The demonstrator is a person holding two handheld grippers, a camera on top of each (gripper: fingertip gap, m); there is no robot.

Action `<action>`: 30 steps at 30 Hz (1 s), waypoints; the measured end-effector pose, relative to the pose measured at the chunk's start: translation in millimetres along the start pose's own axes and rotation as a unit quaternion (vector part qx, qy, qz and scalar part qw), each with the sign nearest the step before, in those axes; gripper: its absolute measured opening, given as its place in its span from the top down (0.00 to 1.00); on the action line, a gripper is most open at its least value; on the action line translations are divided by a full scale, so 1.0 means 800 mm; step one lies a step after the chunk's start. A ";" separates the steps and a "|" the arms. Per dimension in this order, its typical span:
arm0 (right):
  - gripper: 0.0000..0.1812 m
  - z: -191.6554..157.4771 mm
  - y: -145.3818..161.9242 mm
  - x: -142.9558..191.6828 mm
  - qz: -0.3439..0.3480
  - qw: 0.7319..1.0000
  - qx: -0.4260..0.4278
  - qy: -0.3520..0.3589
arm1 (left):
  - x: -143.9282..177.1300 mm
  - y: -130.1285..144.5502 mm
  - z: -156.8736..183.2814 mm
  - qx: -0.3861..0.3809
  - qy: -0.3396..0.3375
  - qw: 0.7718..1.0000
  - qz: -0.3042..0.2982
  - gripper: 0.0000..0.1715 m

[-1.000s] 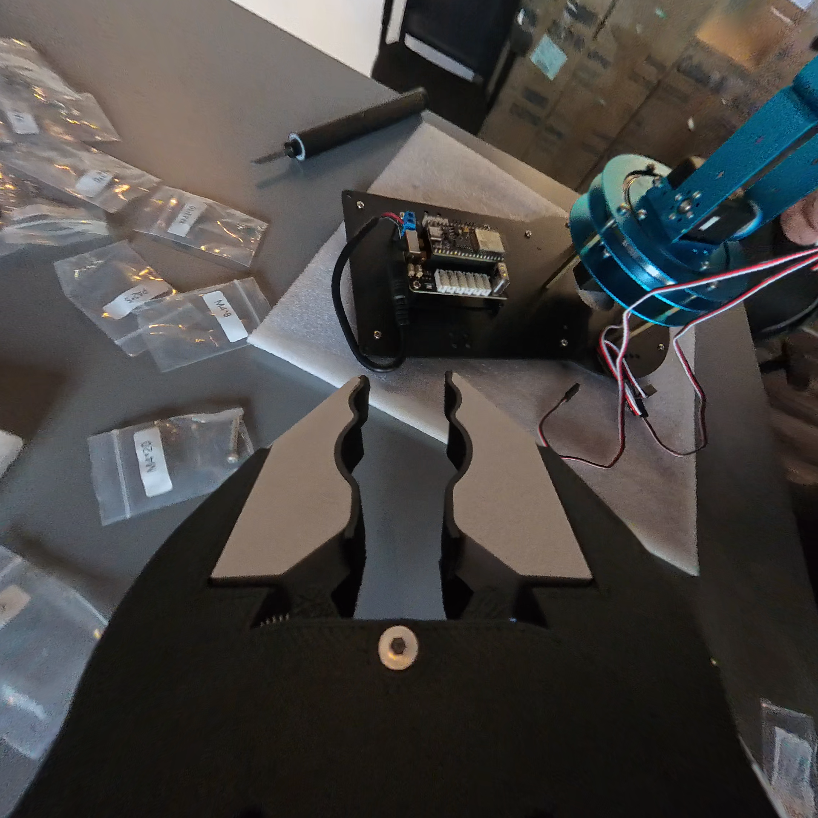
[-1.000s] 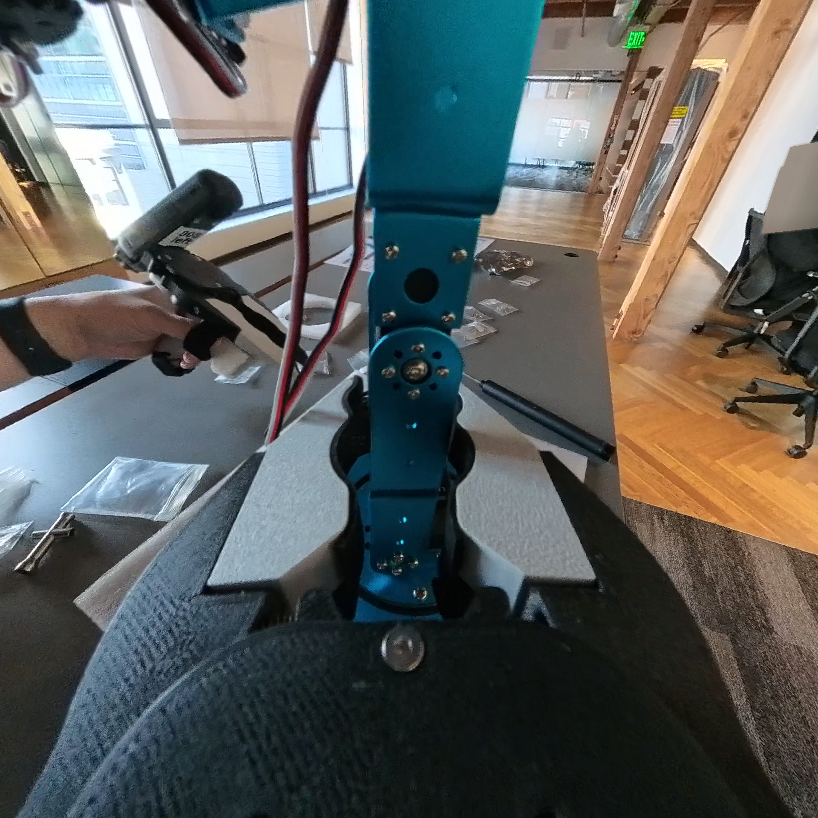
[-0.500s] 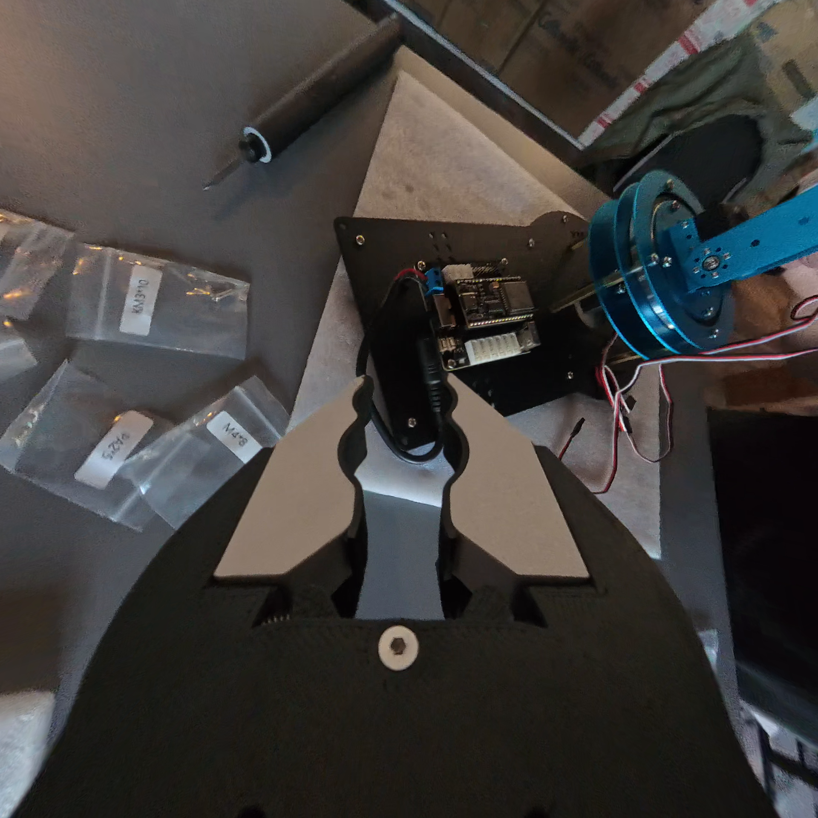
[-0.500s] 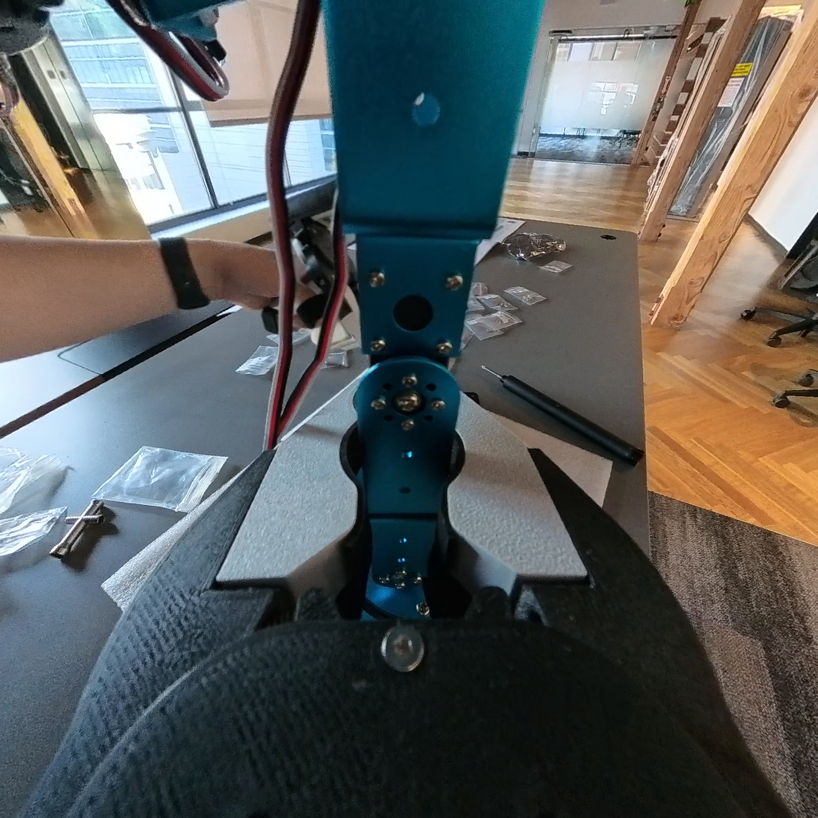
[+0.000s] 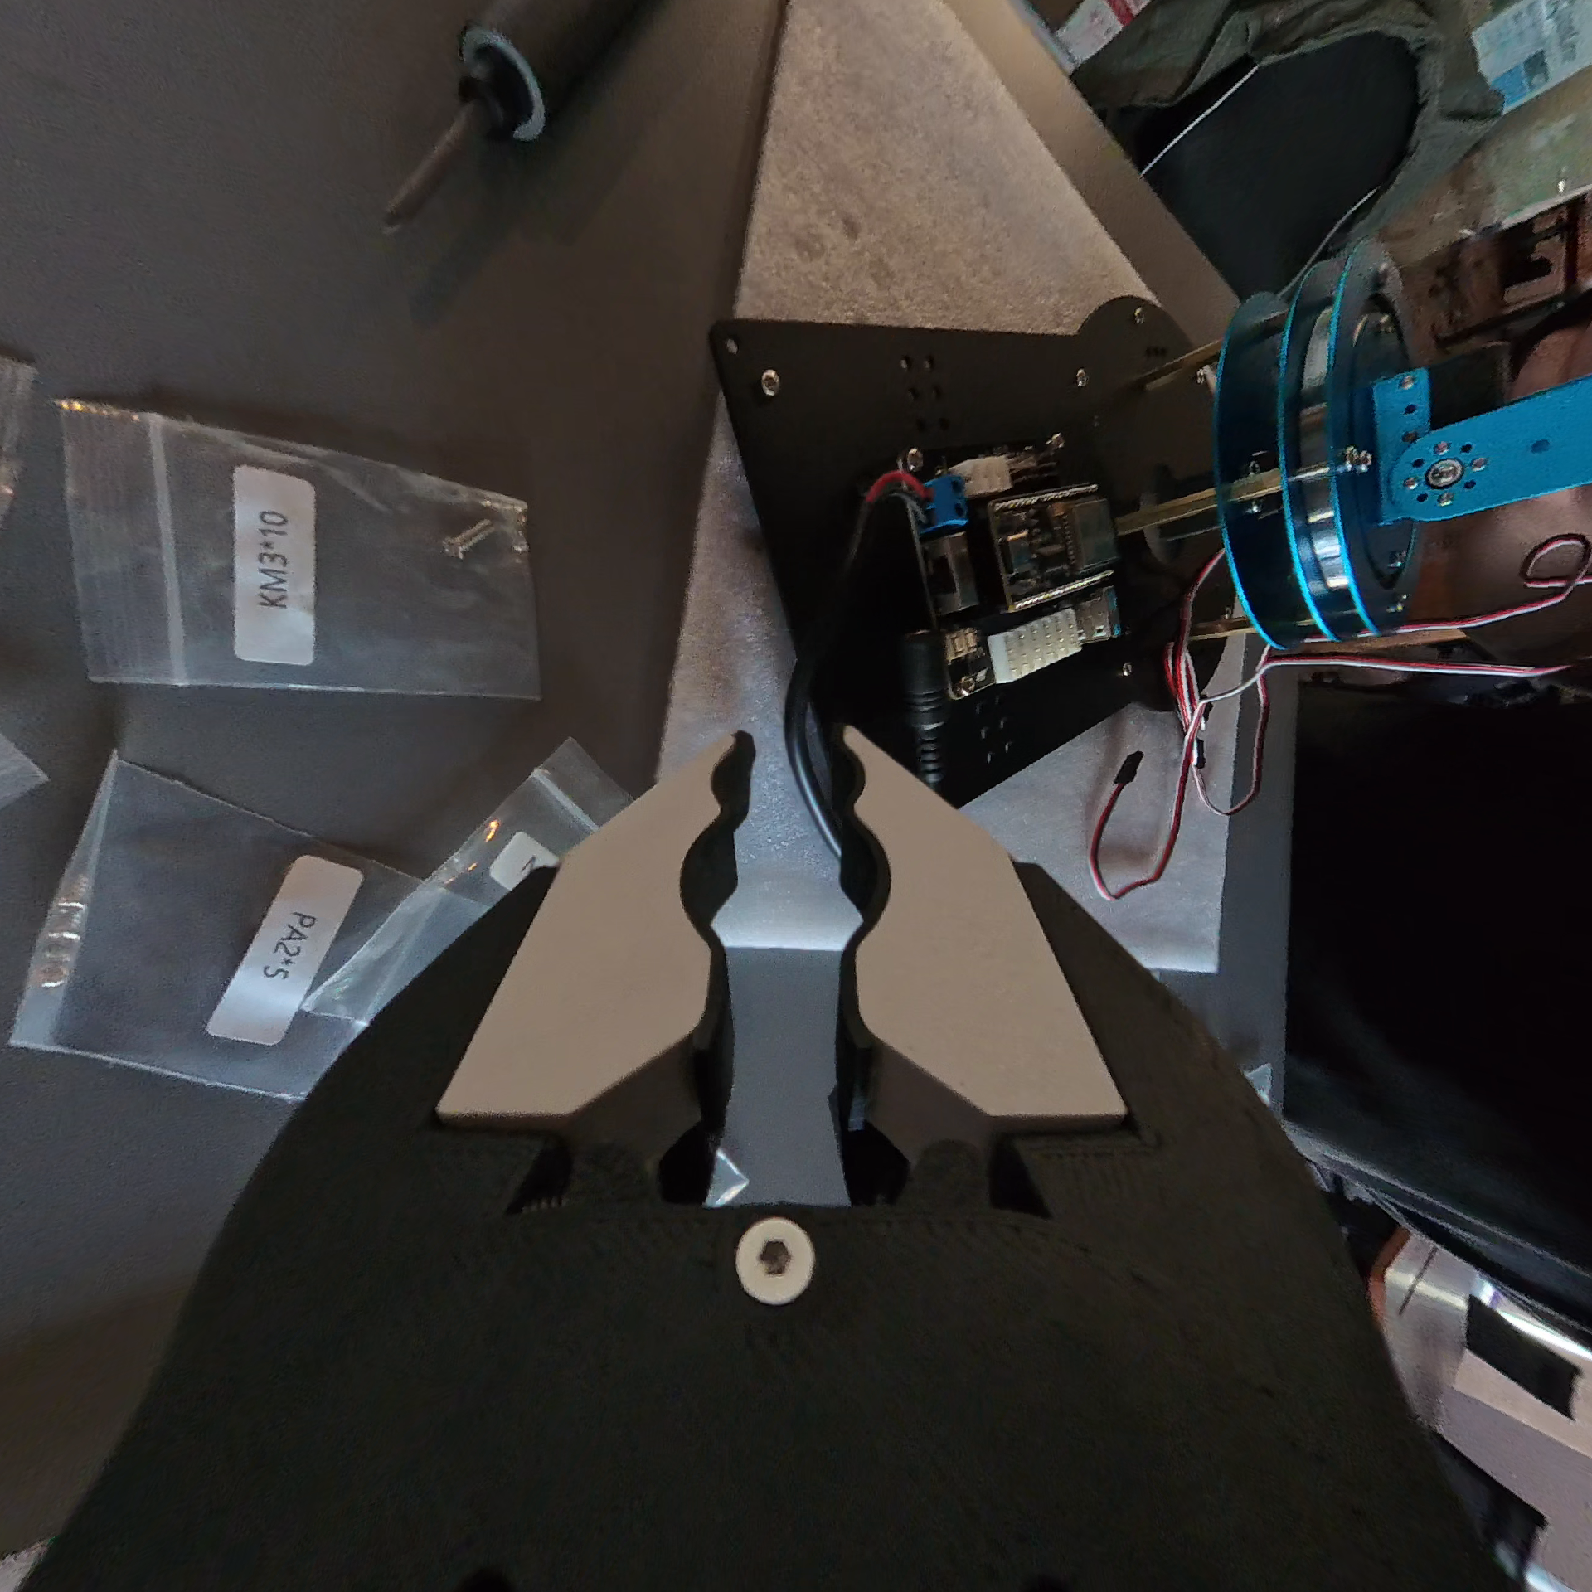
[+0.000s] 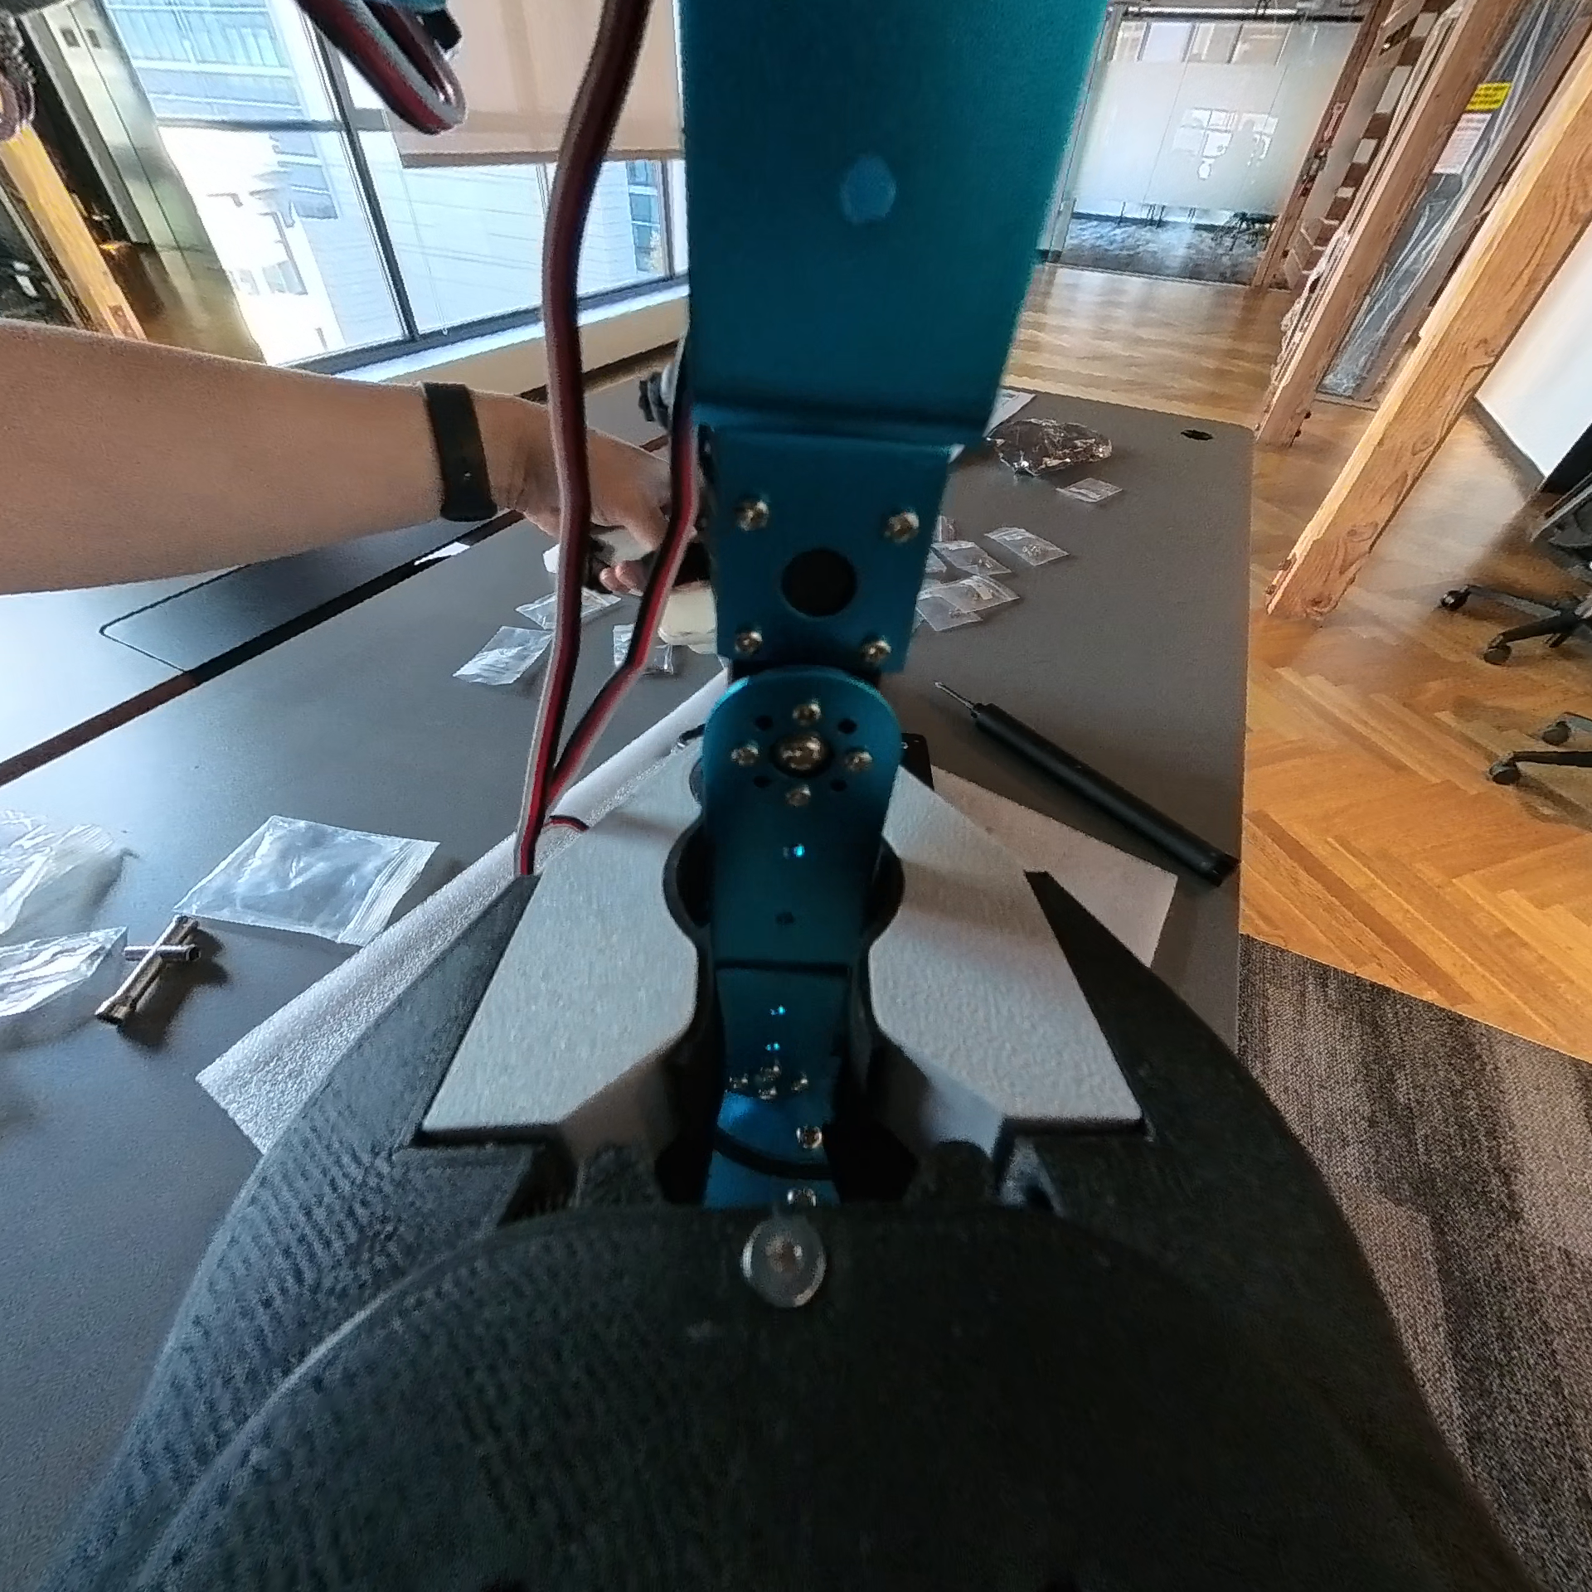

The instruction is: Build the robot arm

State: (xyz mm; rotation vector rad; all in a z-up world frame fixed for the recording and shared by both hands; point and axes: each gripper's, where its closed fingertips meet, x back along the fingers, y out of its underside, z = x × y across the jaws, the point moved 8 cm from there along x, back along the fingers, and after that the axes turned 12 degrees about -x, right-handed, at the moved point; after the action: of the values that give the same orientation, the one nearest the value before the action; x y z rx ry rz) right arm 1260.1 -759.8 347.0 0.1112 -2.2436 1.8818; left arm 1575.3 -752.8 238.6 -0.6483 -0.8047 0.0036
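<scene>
two grippers: right gripper (image 6: 788, 870) clamps the blue arm (image 6: 797, 827), upright; left gripper (image 5: 792, 758), jaws parted and holding nothing, hangs over the black cable (image 5: 810, 758), board (image 5: 1016, 569) just beyond.

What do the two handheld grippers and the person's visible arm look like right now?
Both the left gripper and the right gripper have a rough, black, printed-looking rounded body, one pale hex screw at centre, and two light grey wedge fingers with dark, scalloped inner edges. The forearm is bare, wearing a black wristband.
</scene>
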 end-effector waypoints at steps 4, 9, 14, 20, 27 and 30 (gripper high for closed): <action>0.87 0.000 0.000 0.001 -0.002 1.000 0.000 -0.003 | -0.008 0.000 -0.001 0.006 0.037 0.999 0.008 0.91; 0.87 0.001 0.000 0.000 -0.004 1.000 0.007 -0.005 | -0.016 -0.004 -0.003 0.036 0.100 0.994 -0.010 0.89; 0.87 0.001 0.000 0.000 -0.003 1.000 0.005 -0.007 | -0.018 -0.007 -0.012 0.034 0.110 0.992 -0.042 0.96; 0.87 0.001 0.000 -0.002 -0.001 1.000 0.008 -0.010 | -0.025 -0.010 -0.019 0.077 0.161 0.982 -0.058 0.97; 0.86 0.003 0.002 -0.006 0.013 1.000 -0.007 -0.022 | -0.026 -0.010 -0.020 0.121 0.214 0.969 -0.028 0.86; 0.86 0.003 0.003 -0.008 0.017 1.000 0.004 -0.016 | -0.029 -0.005 -0.023 0.106 0.187 0.976 -0.021 0.97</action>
State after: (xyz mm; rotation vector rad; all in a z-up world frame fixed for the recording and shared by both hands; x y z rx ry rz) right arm 1265.4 -761.8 343.0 0.1044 -2.2729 1.9194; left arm 1570.5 -771.6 216.1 -0.4113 -0.4457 -0.0682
